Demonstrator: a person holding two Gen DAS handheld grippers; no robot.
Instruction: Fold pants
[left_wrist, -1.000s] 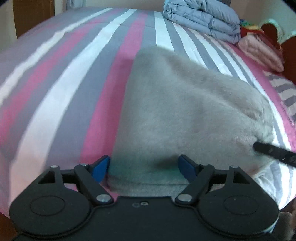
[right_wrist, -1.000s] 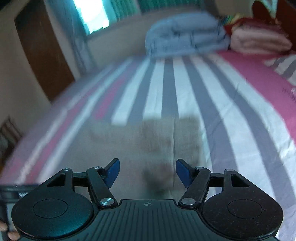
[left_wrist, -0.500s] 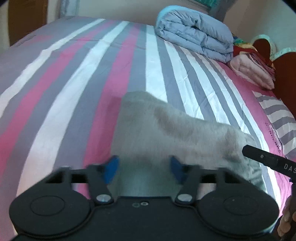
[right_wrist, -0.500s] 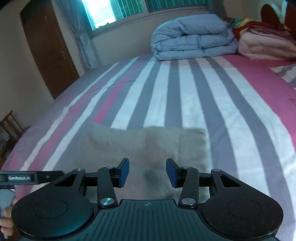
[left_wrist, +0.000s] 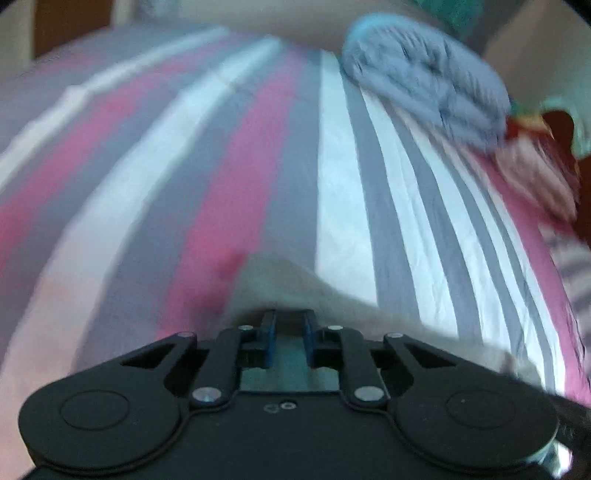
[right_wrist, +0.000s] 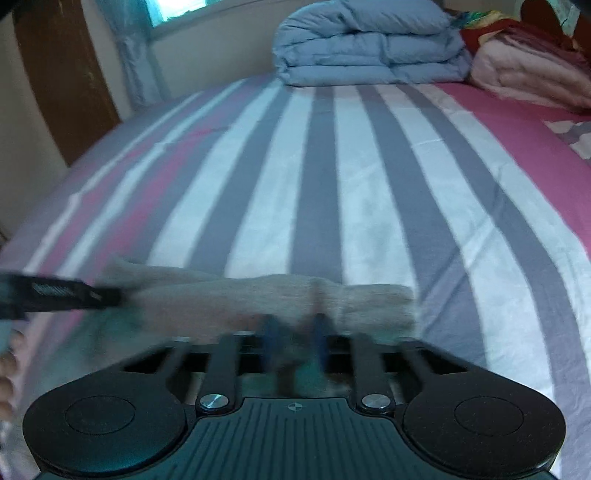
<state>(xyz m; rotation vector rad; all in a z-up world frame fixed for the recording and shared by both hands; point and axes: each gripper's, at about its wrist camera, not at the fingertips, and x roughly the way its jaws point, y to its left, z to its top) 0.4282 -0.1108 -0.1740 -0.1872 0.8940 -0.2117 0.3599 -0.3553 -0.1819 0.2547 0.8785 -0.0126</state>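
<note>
Pants: the soft beige-grey fleece pants (right_wrist: 280, 299) lie folded in a low band on the near edge of the bed, just in front of both grippers; in the left wrist view their near part (left_wrist: 295, 291) shows blurred.
Left gripper: the black left gripper with blue pads (left_wrist: 289, 341) has its jaws drawn close together, with only a narrow gap, and the fleece edge sits between them, so I judge that it pinches the fabric.
Right gripper: the black right gripper with blue pads (right_wrist: 295, 338) is blurred; its jaws stand near each other with cloth between, and it seems to pinch the pants, but this is not sure.
Bed: the bed sheet with pink, grey and white stripes (right_wrist: 369, 177) is free behind the pants.
Far end: a folded light blue quilt (right_wrist: 369, 40) and a pink folded blanket (right_wrist: 528, 70), well apart from the work.
Step in hand: I judge both grippers take the near edge for one more fold.
Next move: it calls for lifting both corners together, level, and carrying them forward over the band, without letting the thick fleece slip out.
</note>
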